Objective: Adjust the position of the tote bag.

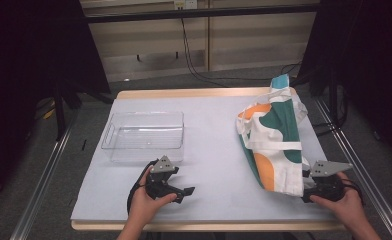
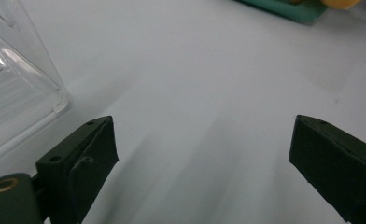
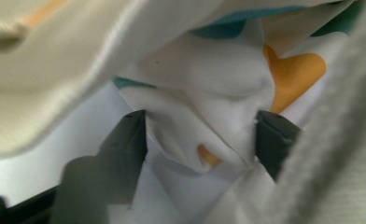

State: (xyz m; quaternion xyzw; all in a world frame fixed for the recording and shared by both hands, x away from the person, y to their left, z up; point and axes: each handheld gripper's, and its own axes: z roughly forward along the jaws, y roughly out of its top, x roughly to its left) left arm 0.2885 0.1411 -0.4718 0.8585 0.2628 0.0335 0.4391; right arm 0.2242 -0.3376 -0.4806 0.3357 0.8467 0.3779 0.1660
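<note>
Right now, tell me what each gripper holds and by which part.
The left gripper is open over bare table, holding nothing. The right gripper has a bunched fold of the fabric bag at its near corner between its jaws.

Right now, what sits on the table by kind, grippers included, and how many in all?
Clear plastic bins: 1, the clear bin at the left of the table.
Patterned cloth bags: 1, the cloth bag in white, green and orange at the right.
Handheld grippers: 2, the left gripper open over bare table, and the right gripper with bag fabric between its jaws.
Total: 4
</note>
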